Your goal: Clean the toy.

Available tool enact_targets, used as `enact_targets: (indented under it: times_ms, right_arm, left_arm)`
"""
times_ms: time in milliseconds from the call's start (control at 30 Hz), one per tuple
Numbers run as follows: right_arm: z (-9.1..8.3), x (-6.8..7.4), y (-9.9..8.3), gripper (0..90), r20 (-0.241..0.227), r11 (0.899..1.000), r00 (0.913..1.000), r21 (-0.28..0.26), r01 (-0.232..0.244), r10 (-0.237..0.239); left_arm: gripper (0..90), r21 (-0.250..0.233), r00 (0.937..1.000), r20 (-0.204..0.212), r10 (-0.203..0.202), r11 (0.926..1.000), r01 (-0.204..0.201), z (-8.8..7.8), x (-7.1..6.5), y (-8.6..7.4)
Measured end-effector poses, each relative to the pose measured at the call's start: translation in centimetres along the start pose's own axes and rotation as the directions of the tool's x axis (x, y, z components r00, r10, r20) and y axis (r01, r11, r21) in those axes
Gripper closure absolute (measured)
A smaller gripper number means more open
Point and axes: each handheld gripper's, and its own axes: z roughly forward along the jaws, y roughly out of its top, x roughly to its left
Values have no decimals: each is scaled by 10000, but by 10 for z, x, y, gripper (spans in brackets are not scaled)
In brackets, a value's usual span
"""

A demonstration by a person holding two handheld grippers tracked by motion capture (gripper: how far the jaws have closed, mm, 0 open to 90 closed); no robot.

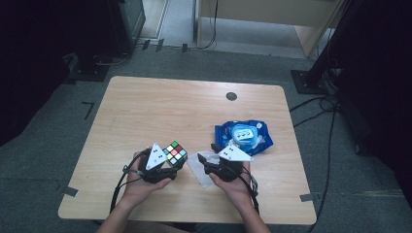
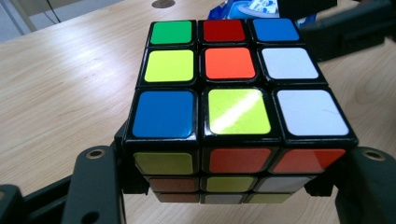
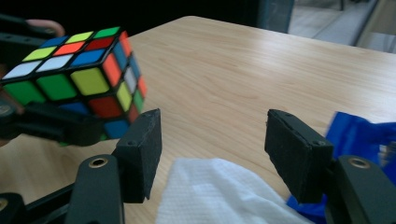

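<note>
In the right gripper view we see the white paper wipe (image 3: pixel 219 191) lying under our right gripper (image 3: pixel 212 144), its jaws apart and empty. Our left gripper (image 2: pixel 224 182) clamps the multicoloured plastic puzzle cube (image 2: pixel 233 79) above the near edge of the wooden worktop (image 1: pixel 160 107), left of the right gripper.

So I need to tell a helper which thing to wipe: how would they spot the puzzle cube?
On the wooden table, look at the near edge, left of the blue wipes packet and the white tissue. The puzzle cube sits clamped in the left gripper, the sole black block with a grid of bright squares.

No lettering could be read anywhere; the print on the blue packet (image 1: pixel 244 136) was too small to make out.
</note>
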Motion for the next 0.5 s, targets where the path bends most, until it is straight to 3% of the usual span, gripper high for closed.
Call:
enact_targets:
  times_ms: [133, 233, 300, 400, 500]
  right_arm:
    - [6, 4, -5, 319, -471, 9998, 9989, 207, -12, 22]
    - [11, 8, -8, 325, -903, 9989, 9955, 405, -244, 280]
    - [12, 9, -8, 335, -1105, 9968, 9911, 356, -713, 748]
    - [10, 9, -3, 338, -999, 9902, 9852, 265, -1374, 1394]
    - [7, 9, 1, 336, -1071, 9772, 9713, 173, -2116, 2122]
  left_arm:
    - [341, -107, 9999, -94, -51, 9999, 50, -2, 2, 3]
    - [341, -205, 9998, -164, -91, 9998, 88, -3, 3, 4]
    - [341, -204, 9998, -183, -81, 9998, 77, -3, 3, 4]
    - [341, -142, 9998, -219, -41, 9999, 38, -1, 2, 3]
    - [341, -109, 9996, -279, 25, 9999, -28, 2, 0, 1]
